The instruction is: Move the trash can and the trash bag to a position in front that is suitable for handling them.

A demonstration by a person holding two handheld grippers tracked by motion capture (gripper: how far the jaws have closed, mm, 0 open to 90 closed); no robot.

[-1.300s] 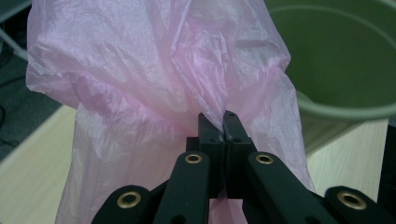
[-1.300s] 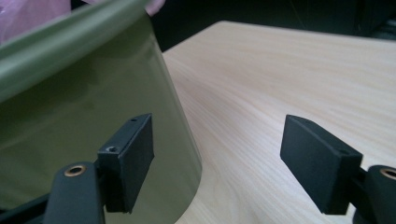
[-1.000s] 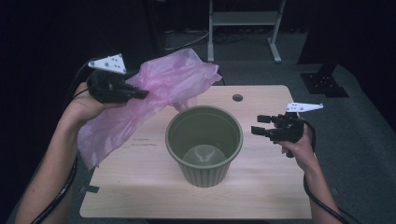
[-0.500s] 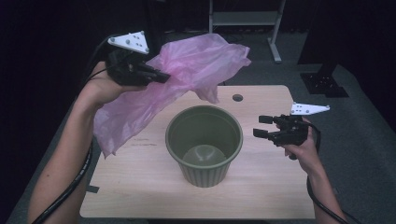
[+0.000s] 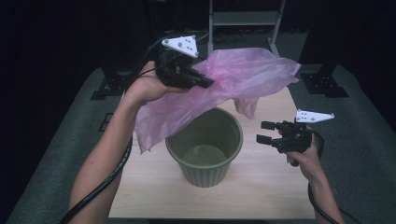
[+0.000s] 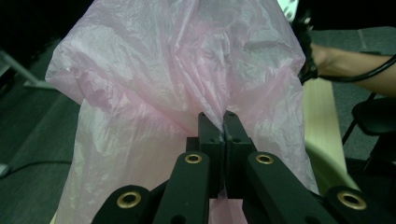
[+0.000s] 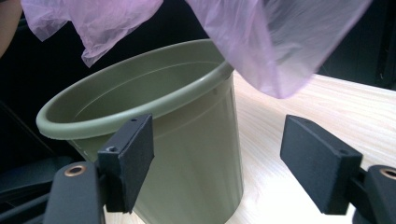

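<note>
A thin pink plastic bag (image 5: 219,88) hangs in the air above the table, draping over the far rim of an olive green bucket (image 5: 205,149). My left gripper (image 5: 205,83) is shut on a pinched fold of the pink bag (image 6: 187,70), with its jaws pressed together (image 6: 223,130). The bucket (image 7: 163,116) stands upright and empty in the middle of the wooden table (image 5: 261,186). To the bucket's right my right gripper (image 5: 262,132) is open, its jaws wide apart (image 7: 217,154) and pointing at the bucket's side, nothing between them. A corner of the bag (image 7: 261,46) hangs just above it.
A metal stand (image 5: 243,21) and dark equipment bases (image 5: 322,84) sit on the floor beyond the table. Grey carpet (image 5: 364,140) surrounds the table. Cables trail from both grippers along the forearms.
My left gripper has lifted and carried the pink bag to the right and farther over the bucket. The bag now hangs off the table. The right gripper has stayed in place.
</note>
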